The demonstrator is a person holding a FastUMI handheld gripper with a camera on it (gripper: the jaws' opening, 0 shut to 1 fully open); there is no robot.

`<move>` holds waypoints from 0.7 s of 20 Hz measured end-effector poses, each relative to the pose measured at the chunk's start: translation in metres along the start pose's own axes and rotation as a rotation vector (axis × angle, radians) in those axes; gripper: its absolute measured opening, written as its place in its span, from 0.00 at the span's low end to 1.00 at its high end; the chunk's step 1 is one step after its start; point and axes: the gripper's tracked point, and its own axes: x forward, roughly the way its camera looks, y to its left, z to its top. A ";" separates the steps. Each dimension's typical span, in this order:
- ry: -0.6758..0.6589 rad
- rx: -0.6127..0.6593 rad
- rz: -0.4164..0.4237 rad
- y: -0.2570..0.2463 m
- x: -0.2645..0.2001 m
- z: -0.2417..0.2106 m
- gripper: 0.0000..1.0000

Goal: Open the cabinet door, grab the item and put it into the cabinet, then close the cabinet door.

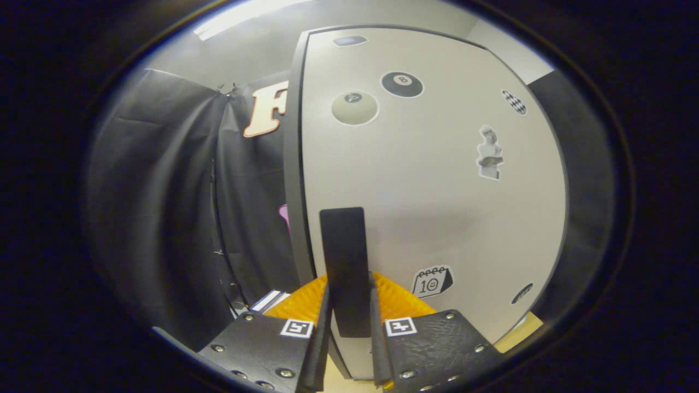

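A pale cabinet door with several stickers stands close in front of me. A dark upright handle sits near the door's left edge. My gripper is shut on this handle, with one finger pressing on each side of its lower part. A grey strip runs along the door's left edge; I cannot tell whether the door is ajar. The cabinet's inside is hidden.
A small white object with dark stripes lies low, just left of the fingers. Black cloth wall hangs to the left of the cabinet. A light wooden surface shows under the door's lower right corner.
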 end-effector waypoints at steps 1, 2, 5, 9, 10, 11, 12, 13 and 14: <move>0.003 0.000 -0.009 0.000 0.001 -0.001 0.35; -0.002 0.002 -0.011 -0.001 0.000 -0.001 0.31; 0.020 0.016 0.008 -0.001 0.002 -0.003 0.24; 0.022 0.003 0.003 -0.004 -0.013 -0.003 0.24; 0.019 -0.007 -0.007 -0.005 -0.021 -0.002 0.24; 0.012 -0.007 -0.017 -0.005 -0.033 -0.001 0.24; 0.005 -0.003 -0.029 -0.006 -0.048 0.002 0.24; -0.002 0.004 -0.038 -0.007 -0.061 0.005 0.24; -0.001 0.015 -0.045 -0.010 -0.077 0.007 0.24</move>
